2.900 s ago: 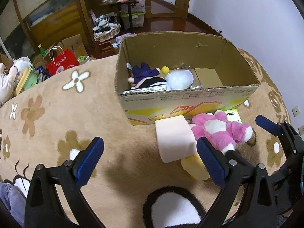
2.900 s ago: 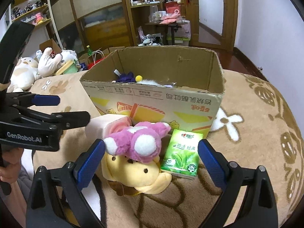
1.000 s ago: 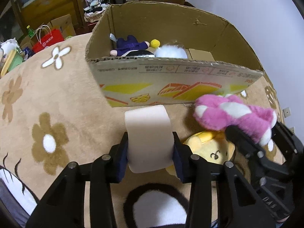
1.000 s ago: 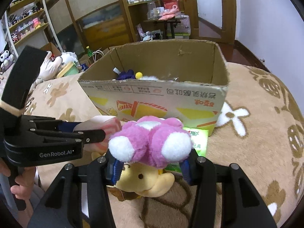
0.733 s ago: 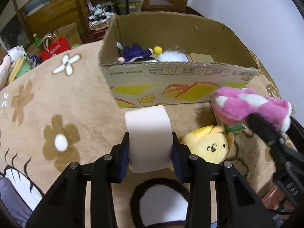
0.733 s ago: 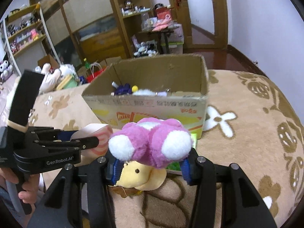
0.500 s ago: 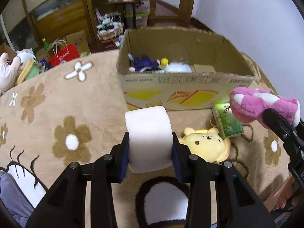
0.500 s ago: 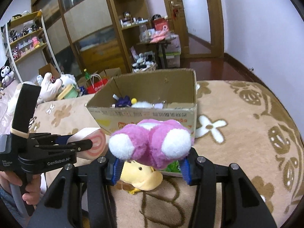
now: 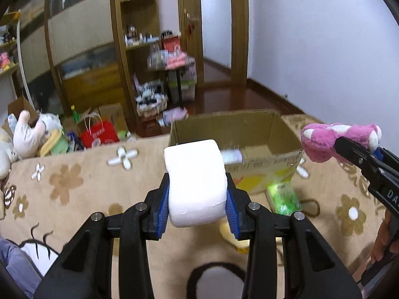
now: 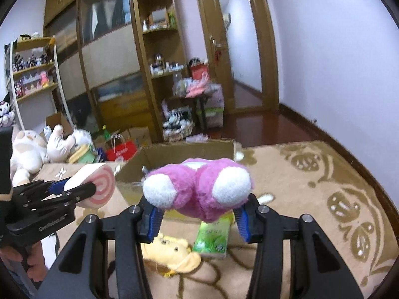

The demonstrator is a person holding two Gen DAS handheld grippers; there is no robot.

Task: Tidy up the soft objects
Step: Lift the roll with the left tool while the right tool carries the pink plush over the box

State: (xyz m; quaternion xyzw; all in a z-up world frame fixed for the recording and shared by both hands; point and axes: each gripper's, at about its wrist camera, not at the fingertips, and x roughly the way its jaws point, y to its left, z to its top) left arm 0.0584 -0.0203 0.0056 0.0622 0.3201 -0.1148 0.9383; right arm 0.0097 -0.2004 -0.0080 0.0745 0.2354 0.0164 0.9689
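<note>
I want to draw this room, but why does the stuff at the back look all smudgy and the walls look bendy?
Left wrist view: the shelves and cardboard box are smeared by motion blur, while the white roll in the left gripper stays sharp. Right wrist view: the pink plush toy is crisp, the background only slightly soft. In both views the fisheye lens bows the door frames and darkens the corners.

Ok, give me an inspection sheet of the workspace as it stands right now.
Surface: tan floral blanket.
Job's things: white roll and pink plush both held above the blanket; yellow plush lies on it; open box behind.
Clutter: green pack beside the yellow plush.
Grippers: left gripper shut on the roll; right gripper shut on the pink plush.
Cables: nothing seen.
Surroundings: shelves, red bag, door.
</note>
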